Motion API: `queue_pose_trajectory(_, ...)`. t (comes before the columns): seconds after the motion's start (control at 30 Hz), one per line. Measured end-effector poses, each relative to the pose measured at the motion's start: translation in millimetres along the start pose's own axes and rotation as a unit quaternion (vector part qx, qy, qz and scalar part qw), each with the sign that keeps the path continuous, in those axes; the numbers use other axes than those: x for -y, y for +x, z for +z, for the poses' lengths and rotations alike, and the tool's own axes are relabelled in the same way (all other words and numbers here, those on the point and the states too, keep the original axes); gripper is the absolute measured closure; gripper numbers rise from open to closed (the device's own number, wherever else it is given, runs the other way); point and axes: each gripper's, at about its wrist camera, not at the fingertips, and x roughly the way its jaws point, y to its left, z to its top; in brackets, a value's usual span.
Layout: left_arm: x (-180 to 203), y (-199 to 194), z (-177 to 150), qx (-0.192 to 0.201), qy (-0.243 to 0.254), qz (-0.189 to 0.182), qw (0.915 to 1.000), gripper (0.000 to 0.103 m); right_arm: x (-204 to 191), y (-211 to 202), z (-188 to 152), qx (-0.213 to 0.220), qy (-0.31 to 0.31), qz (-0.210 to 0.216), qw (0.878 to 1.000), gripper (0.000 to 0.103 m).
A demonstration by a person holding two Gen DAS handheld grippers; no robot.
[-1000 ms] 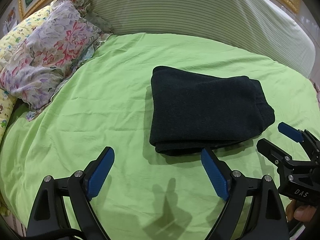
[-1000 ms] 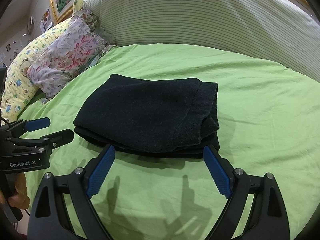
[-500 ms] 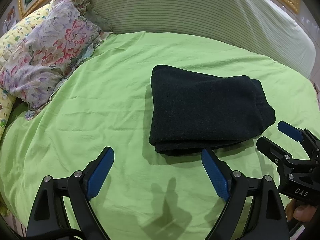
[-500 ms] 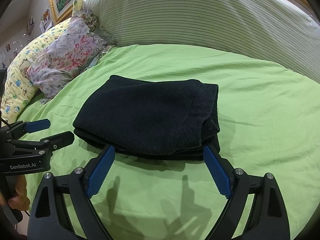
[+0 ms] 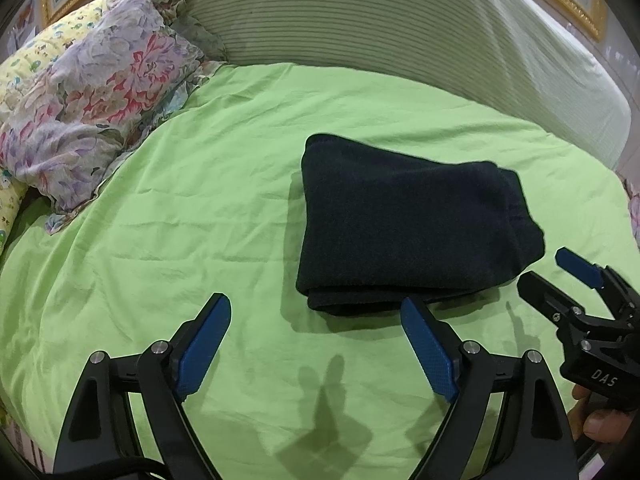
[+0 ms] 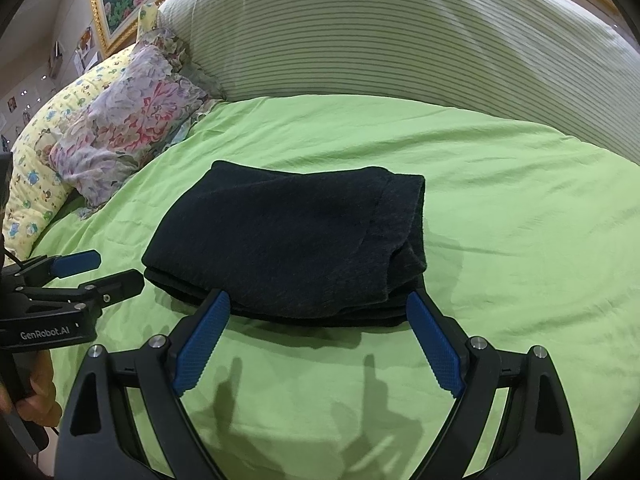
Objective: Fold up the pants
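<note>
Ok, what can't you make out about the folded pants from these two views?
- Underside and inner layers of the black pants: hidden by the top layer, both views.
- Far edge: low angle hides it, right wrist view.
- Waistband or cuffs: dark fabric shows no detail.
- Right gripper body: cut off by the left wrist view's edge.

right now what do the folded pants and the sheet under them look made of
Pants: thick, soft knit or fleece, judging by the matte, fuzzy black surface and bulky rounded folds. Sheet: thin woven fabric, perhaps cotton; smooth, matte lime green with fine creases.
</note>
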Motion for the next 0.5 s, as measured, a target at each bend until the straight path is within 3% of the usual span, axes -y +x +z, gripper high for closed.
queue_pose_trajectory(0.5,8.6,-5.0,8.7,0.017,0.006,-0.001,0.9998,0.015,9.3,-5.8,9.2,0.017,0.009,-0.005,1.0,0.013)
